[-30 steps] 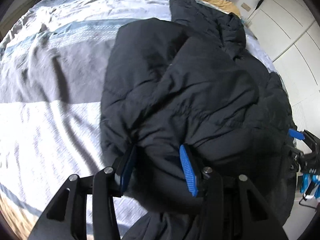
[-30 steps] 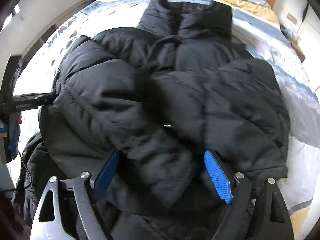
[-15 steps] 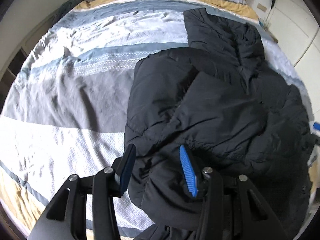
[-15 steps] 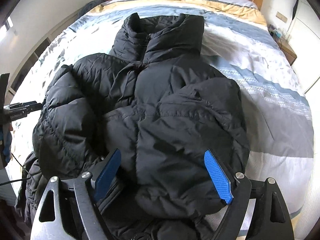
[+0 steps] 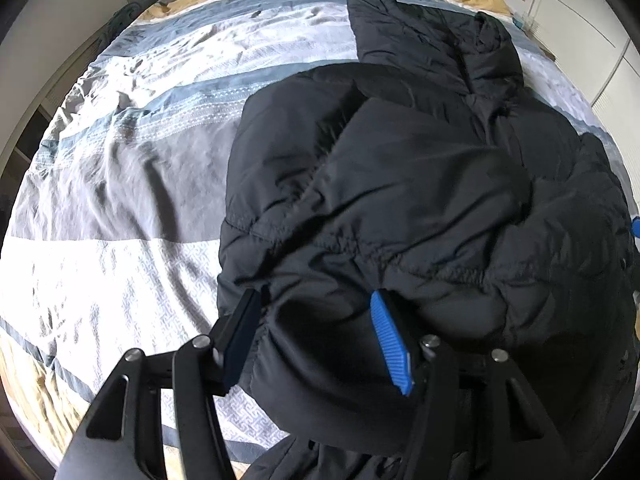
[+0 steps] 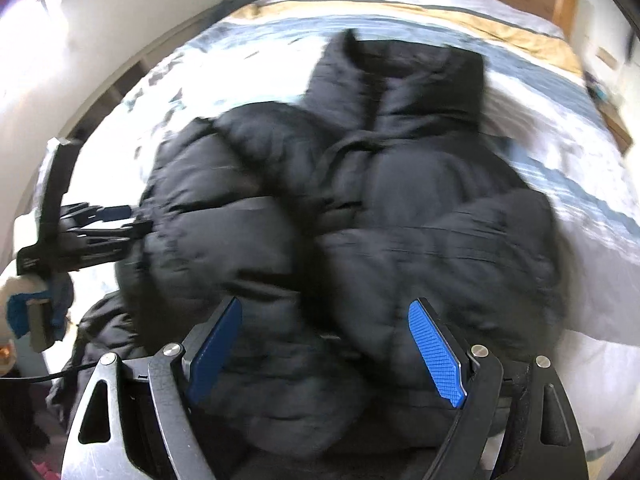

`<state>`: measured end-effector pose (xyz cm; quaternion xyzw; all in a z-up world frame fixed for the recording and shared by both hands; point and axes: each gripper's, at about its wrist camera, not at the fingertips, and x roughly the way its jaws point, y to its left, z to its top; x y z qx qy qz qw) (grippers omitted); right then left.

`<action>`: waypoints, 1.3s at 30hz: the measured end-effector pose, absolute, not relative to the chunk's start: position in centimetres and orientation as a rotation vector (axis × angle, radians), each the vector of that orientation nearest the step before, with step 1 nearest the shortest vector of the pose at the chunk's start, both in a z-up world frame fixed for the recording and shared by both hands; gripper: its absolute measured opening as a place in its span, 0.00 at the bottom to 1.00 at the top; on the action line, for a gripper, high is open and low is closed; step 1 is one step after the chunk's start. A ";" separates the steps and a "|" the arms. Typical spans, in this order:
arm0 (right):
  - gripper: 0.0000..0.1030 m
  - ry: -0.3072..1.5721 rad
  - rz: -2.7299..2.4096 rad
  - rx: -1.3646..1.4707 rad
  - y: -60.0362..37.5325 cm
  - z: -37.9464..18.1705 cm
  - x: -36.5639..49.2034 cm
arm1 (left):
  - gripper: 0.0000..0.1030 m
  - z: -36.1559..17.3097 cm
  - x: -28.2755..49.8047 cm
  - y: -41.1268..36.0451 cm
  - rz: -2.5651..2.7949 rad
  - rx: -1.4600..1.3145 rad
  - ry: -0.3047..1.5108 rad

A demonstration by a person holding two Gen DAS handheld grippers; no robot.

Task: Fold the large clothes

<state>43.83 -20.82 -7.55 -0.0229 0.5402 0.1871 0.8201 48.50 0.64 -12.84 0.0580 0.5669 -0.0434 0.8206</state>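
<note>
- Both views are pulling back since the earlier frames, showing more of the bed (image 5: pixel 120 168) and headboard; the black puffer jacket (image 5: pixel 400 184) is now lying further out in front, on the striped bedding, collar toward the headboard, sleeves folded in over the chest.
- Left gripper (image 5: pixel 316 340) has just been opening its jaws; the jacket's hem bulge is sitting between the pads, the pads seeming to be easing off rather than pinching.
- Right gripper (image 6: pixel 332 352) is standing wide, jaws straddling the near hem, not clamping anything.
- Doing the step well, as a guess: letting go cleanly so the tucked sleeves are not dragging loose, then taking the hem evenly with both grippers and bringing it up toward the collar.
- Left view is showing the bare bedding beside the jacket and cupboards at right; right view, blurred, is showing the left gripper from the side at the jacket's edge, plus dark cloth hanging off the bed's near corner.
</note>
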 end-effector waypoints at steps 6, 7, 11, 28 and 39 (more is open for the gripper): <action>0.82 1.197 0.446 -0.098 -17.9 -10.1 42.9 | 0.55 -13.2 47.6 1.0 -0.099 0.112 1.213; 0.82 1.201 0.440 -0.113 -17.8 -10.5 42.7 | 0.55 -13.2 47.5 1.1 -0.099 0.110 1.214; 0.82 1.219 0.429 -0.113 -18.3 -11.3 42.8 | 0.61 -13.5 47.2 1.4 -0.088 0.105 1.214; 0.82 1.261 0.389 -0.061 -21.3 -12.3 42.9 | 0.62 -14.4 47.7 0.7 -0.069 0.127 1.241; 0.82 1.235 0.364 -0.063 -24.0 -10.3 43.7 | 0.62 -13.1 47.9 2.1 -0.088 0.101 1.267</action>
